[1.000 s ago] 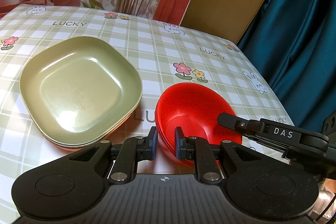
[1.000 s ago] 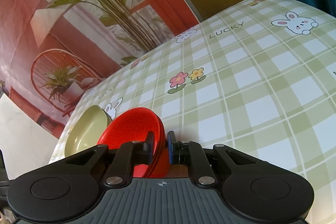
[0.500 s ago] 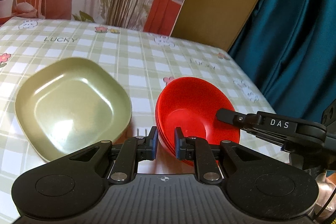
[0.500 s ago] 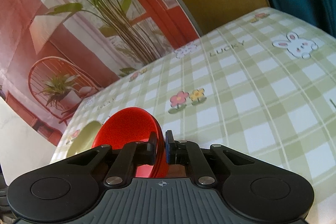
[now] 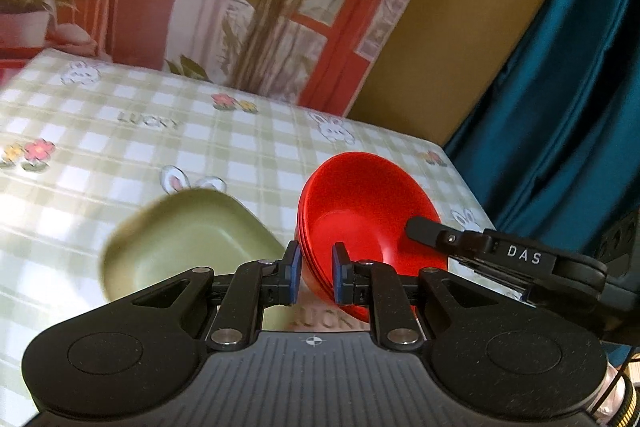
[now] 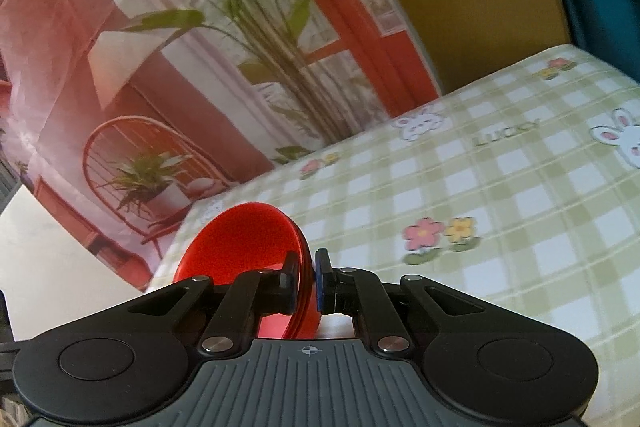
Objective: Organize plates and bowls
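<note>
While my left claw (image 5: 314, 277) and right claw (image 6: 306, 285) pinch opposite rims of the red bowls (image 5: 370, 211), the green plates (image 5: 188, 239) lie lower left on the bench (image 5: 260, 155).

green checked tablecloth (image 5: 248, 163), printed plant backdrop (image 6: 240, 27), ochre wall (image 5: 460, 39), teal curtain (image 5: 568, 87)

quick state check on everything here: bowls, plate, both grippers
red bowls: nested stack, tilted, lifted off the tablecloth, gripped at two rim spots
green plate: square, upright, lying on the checked tablecloth, blurred
left gripper: shut on the stack's near rim
right gripper: shut on the stack's rim
</note>
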Tool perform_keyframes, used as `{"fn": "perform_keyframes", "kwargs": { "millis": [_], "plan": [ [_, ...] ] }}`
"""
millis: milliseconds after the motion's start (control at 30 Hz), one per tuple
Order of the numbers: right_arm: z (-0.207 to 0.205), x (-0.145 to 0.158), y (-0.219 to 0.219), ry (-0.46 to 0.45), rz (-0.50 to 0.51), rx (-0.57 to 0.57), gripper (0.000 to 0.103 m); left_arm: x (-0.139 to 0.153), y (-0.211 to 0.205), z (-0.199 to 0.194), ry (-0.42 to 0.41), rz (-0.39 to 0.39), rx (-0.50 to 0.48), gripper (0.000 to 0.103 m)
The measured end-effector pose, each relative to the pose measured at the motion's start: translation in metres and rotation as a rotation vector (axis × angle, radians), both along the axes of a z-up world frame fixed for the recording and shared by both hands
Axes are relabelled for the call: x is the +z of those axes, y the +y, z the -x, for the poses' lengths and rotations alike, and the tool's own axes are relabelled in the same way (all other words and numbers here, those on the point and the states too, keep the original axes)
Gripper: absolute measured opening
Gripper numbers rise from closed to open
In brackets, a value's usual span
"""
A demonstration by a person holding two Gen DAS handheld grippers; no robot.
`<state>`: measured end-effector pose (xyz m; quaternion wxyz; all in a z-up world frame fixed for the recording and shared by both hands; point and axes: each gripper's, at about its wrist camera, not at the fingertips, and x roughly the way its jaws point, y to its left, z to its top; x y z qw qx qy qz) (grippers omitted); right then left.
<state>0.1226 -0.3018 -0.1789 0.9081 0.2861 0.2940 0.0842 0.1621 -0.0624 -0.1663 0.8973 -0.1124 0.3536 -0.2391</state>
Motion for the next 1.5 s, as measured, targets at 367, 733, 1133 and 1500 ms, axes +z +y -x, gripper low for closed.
{"fn": "perform_keyframes", "kwargs": {
  "millis": [367, 733, 1133, 1500],
  "plan": [
    [-0.038, -0.005, 0.054, 0.053, -0.022, 0.061, 0.008, 0.006, 0.042, -0.026, 0.012, -0.069, 0.045, 0.017],
    [-0.049, -0.029, 0.082, 0.118, 0.020, 0.083, 0.008, -0.024, 0.067, -0.041, 0.097, -0.054, 0.073, 0.017],
    [-0.047, -0.040, 0.091, 0.130, 0.061, 0.095, 0.008, -0.038, 0.068, -0.040, 0.101, -0.098, 0.060, 0.017],
    [-0.046, -0.044, 0.092, 0.133, 0.066, 0.095, 0.008, -0.045, 0.061, -0.038, 0.099, -0.149, 0.058, 0.017]
  ]
}}
